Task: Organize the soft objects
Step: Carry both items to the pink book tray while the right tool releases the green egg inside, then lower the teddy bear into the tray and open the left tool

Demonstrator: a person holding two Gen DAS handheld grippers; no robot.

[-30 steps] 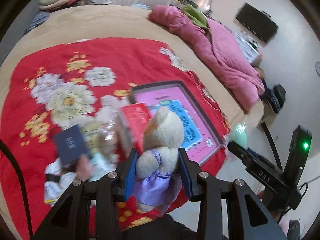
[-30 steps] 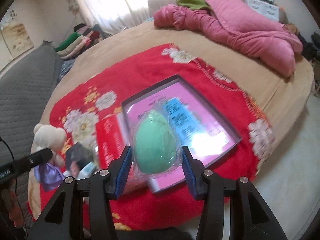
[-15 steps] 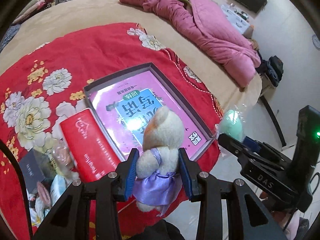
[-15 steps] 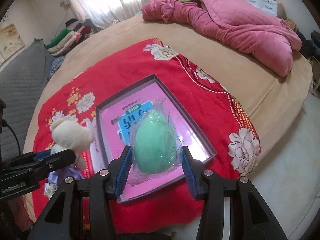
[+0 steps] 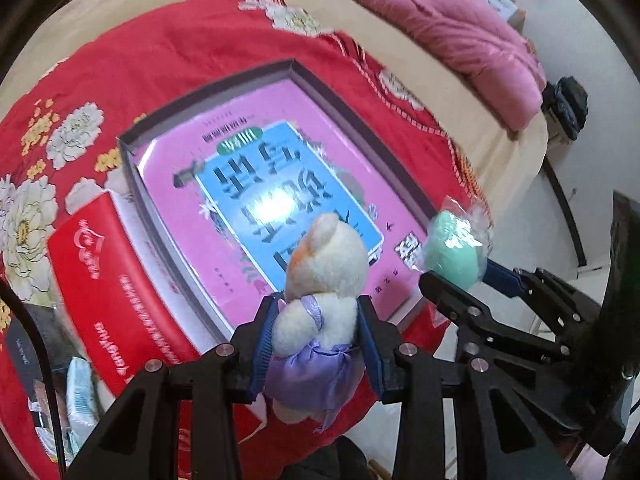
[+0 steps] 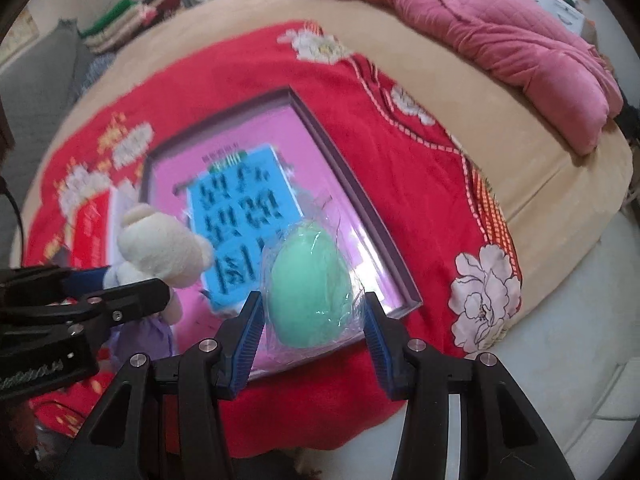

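My left gripper [image 5: 316, 336] is shut on a cream plush bear [image 5: 326, 268] in a lilac dress, held above the near edge of a grey-rimmed box [image 5: 208, 80] with a pink and blue sheet inside. My right gripper [image 6: 312, 320] is shut on a green egg-shaped soft toy [image 6: 310, 284] wrapped in clear film, over the box's near right corner [image 6: 408, 300]. The bear also shows at the left of the right wrist view [image 6: 160, 244], and the green toy at the right of the left wrist view [image 5: 454, 248].
The box lies on a red floral blanket [image 5: 160, 40] on a tan bed [image 6: 540, 184]. A red packet [image 5: 108, 280] and small packets [image 5: 80, 384] lie left of the box. A pink quilt [image 6: 500, 28] is bunched at the far right; folded clothes [image 6: 132, 20] lie far back.
Both grippers have moved forward and closer over the box, each still holding its toy. The box now fills more of both views.
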